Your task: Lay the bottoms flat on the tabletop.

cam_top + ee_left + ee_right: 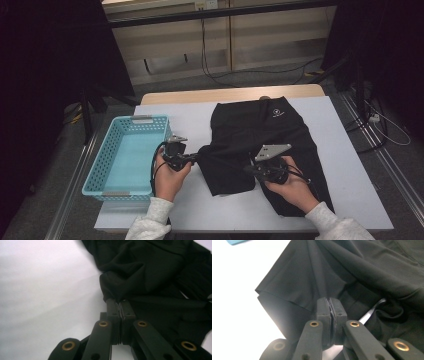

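A black garment lies spread on the white table, its near-left part rumpled and folded over. My left gripper points right at the garment's left edge and is shut on a bunched corner of the cloth, which rises from the pinched jaw tips. My right gripper lies over the garment's near part and points left. Its jaws are pressed together on a fold of the black fabric, which fans out from the tips.
A light blue perforated basket stands at the table's left edge, beside my left hand; its corner peeks in at the top of the right gripper view. Bare white table lies to the right of the garment and along the near edge.
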The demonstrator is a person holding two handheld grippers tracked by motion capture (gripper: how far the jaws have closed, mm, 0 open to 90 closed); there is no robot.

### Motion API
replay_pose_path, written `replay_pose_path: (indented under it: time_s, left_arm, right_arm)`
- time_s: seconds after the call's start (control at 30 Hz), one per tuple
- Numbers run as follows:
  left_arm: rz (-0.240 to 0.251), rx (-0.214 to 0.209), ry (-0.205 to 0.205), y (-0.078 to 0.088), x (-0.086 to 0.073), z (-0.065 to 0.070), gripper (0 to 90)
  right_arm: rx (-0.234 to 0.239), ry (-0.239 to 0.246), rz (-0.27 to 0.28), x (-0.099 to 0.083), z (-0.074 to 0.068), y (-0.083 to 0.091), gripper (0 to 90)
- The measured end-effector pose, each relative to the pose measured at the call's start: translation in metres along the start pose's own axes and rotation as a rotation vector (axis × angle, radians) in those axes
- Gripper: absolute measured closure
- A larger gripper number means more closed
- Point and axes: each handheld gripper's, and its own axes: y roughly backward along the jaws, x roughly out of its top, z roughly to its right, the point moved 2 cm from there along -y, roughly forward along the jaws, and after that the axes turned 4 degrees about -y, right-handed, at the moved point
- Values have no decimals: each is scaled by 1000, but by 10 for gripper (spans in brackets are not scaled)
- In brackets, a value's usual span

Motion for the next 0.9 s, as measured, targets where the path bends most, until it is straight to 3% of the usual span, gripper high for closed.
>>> replay_pose_path:
  time_s: [0.07, 0.17, 0.23, 0.3, 0.37, 0.53, 0.63, 0.77, 0.9]
  left_arm:
    - [16, 18, 1, -5, -1, -2, 842]
    - [18, 38, -19, -11, -5, -4, 556]
    - [8, 29, -22, -12, -7, -2, 475]
    - [-2, 45, -35, -11, -9, -1, 394]
    - [-14, 25, -32, -12, -11, 2, 362]
    - [-24, 29, -53, -9, -16, 6, 272]
    - [-26, 22, -61, -7, -18, 8, 270]
    - [-25, 22, -68, -6, -18, 9, 260]
    - [-20, 24, -71, -4, -19, 12, 254]
  right_arm:
    - [-14, -13, -3, -1, 2, -3, 862]
    - [-55, 6, -23, -3, 3, -4, 815]
    - [-53, 3, -13, -4, 4, -2, 779]
    - [-54, -1, -9, -4, 3, 0, 729]
    - [-42, 17, -11, -5, 0, 1, 674]
    - [-37, 33, -27, -5, -5, 2, 558]
    - [-9, 41, -28, -6, -7, 2, 506]
    - [0, 62, -46, -10, -13, -2, 502]
    - [11, 95, -91, -14, -18, -13, 634]
